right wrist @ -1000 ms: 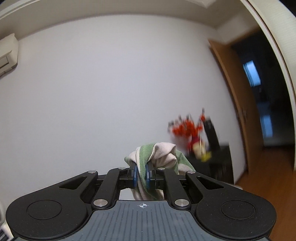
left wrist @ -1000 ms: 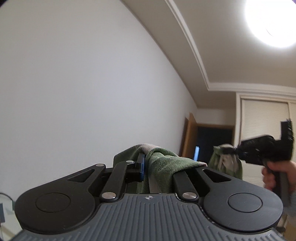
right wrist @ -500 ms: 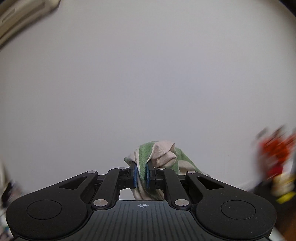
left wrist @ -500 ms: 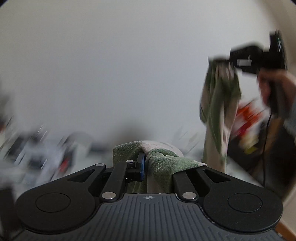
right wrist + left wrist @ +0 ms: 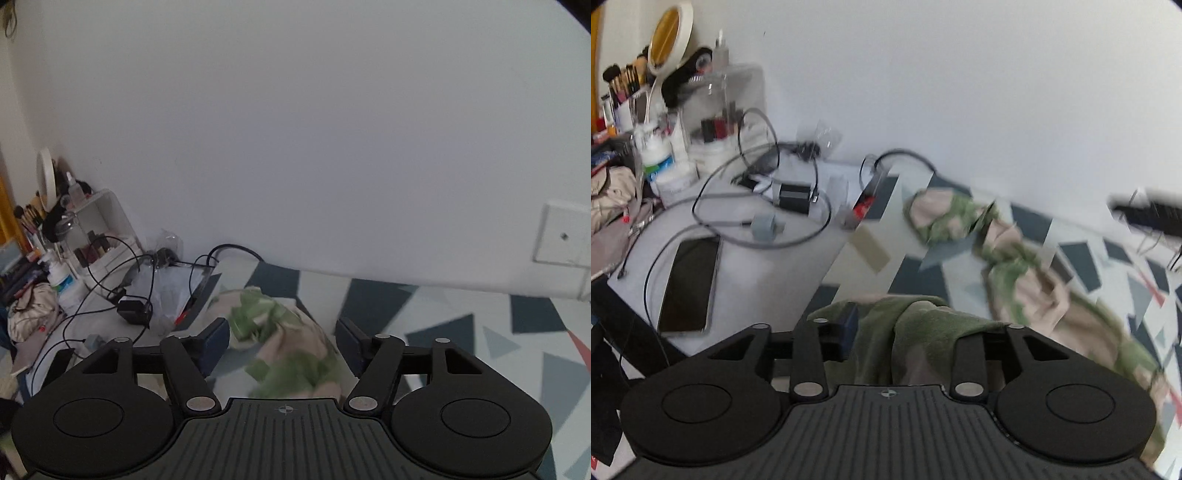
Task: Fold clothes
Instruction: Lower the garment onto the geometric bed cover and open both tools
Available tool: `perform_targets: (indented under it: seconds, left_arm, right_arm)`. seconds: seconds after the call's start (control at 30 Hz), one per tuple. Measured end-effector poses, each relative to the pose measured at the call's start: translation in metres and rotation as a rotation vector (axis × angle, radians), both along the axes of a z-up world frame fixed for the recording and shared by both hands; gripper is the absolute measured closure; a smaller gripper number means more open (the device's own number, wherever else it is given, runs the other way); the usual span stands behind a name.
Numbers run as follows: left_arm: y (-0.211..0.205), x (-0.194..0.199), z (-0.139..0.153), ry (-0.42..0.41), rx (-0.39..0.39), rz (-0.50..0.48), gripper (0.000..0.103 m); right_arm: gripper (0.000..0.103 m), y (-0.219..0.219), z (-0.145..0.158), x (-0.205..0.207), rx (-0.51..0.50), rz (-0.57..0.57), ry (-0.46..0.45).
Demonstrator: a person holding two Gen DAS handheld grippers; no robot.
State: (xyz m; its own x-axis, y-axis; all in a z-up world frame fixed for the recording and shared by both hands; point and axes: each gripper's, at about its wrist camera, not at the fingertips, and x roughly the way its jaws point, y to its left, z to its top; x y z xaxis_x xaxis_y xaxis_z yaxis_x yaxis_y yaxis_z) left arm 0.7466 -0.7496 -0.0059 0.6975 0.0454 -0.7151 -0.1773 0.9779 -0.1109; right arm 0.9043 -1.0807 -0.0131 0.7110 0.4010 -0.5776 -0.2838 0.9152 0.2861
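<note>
Now the right gripper (image 5: 282, 341) is hanging with jaws apart, having released the green-and-cream garment (image 5: 1015, 258) onto the patterned bed (image 5: 461, 332); the left gripper (image 5: 905, 325), seemingly, is keeping its corner clamped for spreading.

A black two-finger right gripper (image 5: 282, 341) has its blue-padded jaws spread wide apart, holding nothing. Between and just beyond them, a crumpled green-and-beige striped garment (image 5: 280, 339) lies on a bedsheet with a blue-and-white geometric pattern (image 5: 480, 332). Left of the garment stands a cluttered white desk (image 5: 107, 317) strewn with black cables.

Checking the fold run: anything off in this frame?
Yes. The green-and-beige garment lies bunched, not flat, on the patterned bedspread. The right gripper is open over it; the left gripper is clamped on one end.
</note>
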Motion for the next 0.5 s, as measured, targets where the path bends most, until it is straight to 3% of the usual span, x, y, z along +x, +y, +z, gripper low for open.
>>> perform_targets:
  seconds: [0.1, 0.27, 0.33, 0.37, 0.43, 0.5]
  left_arm:
    - [-0.02, 0.005, 0.022, -0.032, 0.008, -0.018, 0.052]
    - [-0.064, 0.028, 0.028, -0.034, 0.059, -0.131, 0.035]
    - [-0.075, 0.044, 0.014, 0.012, 0.033, -0.153, 0.031]
    - [-0.075, 0.055, 0.003, 0.055, -0.015, -0.147, 0.031]
    - [-0.071, 0.074, -0.018, 0.128, -0.054, -0.1, 0.031]
    - [-0.075, 0.093, -0.041, 0.166, 0.046, -0.115, 0.031]
  right_arm:
    - [0.032, -0.056, -0.013, -0.036, 0.027, -0.079, -0.013]
    - [0.034, -0.137, -0.069, -0.095, 0.042, -0.394, 0.156]
    - [0.034, -0.162, -0.092, -0.119, 0.073, -0.541, 0.221]
    - [0.033, -0.173, -0.104, -0.131, 0.09, -0.617, 0.254]
    - [0.034, -0.187, -0.124, -0.15, 0.089, -0.728, 0.324]
    - [0.034, -0.185, -0.136, -0.161, 0.054, -0.765, 0.367]
